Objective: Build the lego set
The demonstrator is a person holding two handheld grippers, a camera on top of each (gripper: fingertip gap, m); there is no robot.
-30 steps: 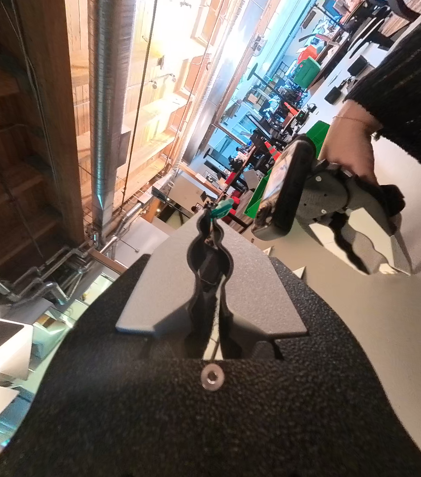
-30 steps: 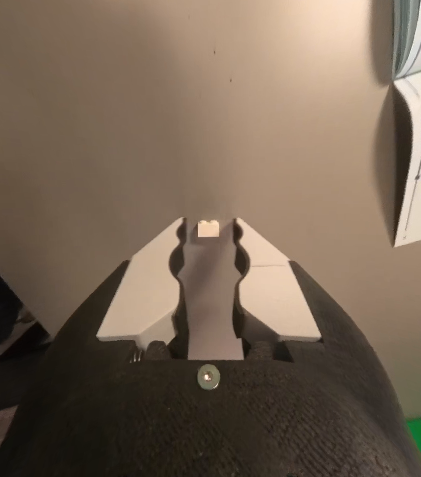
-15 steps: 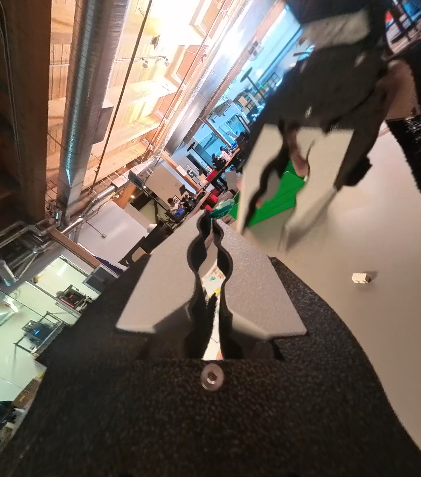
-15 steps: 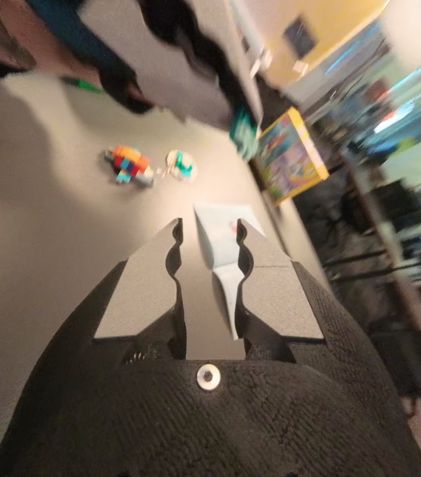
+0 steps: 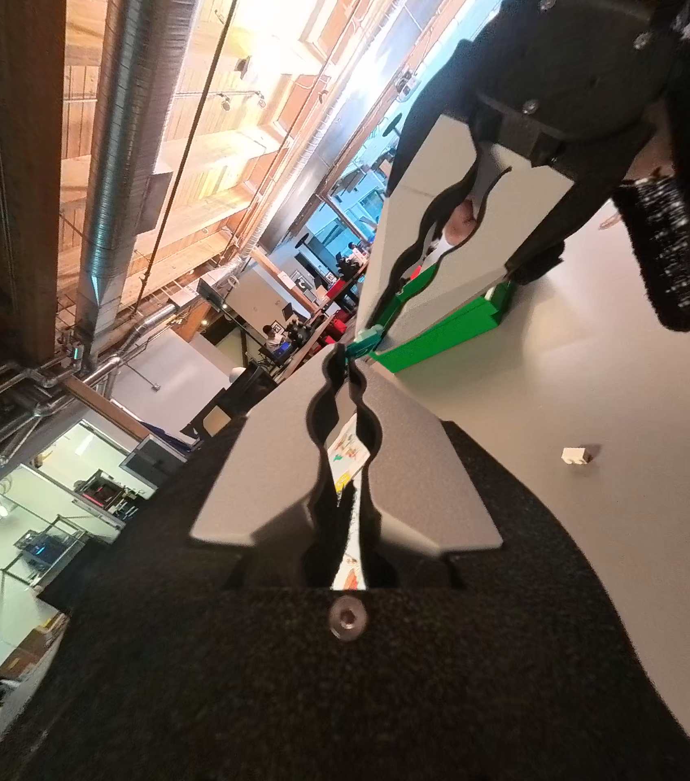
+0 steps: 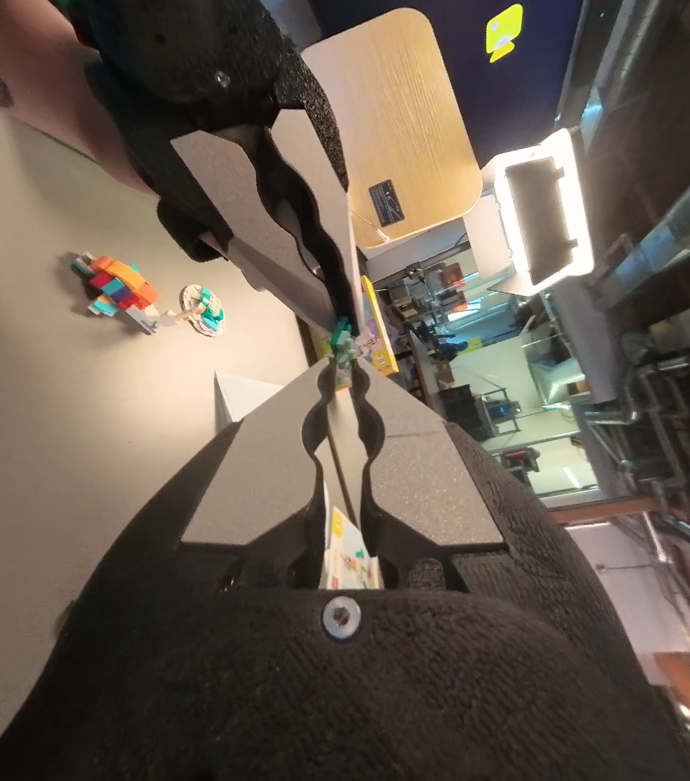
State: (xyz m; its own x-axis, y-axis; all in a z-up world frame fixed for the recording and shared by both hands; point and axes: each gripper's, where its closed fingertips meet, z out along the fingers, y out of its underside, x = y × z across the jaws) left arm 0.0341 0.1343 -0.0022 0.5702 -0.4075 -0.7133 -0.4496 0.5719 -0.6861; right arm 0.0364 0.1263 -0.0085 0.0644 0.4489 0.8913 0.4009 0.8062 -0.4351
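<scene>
Both are up off the desk (image 5: 588, 549), tip to tip: the left hand-held gripper (image 5: 342, 359) pinches a small teal piece (image 5: 362, 340), which the right hand-held gripper (image 6: 345, 372), nearly closed, touches. A white brick (image 5: 573, 455) lies on the desk.

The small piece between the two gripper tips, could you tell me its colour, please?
Teal green piece; the right wrist view shows it best.
</scene>
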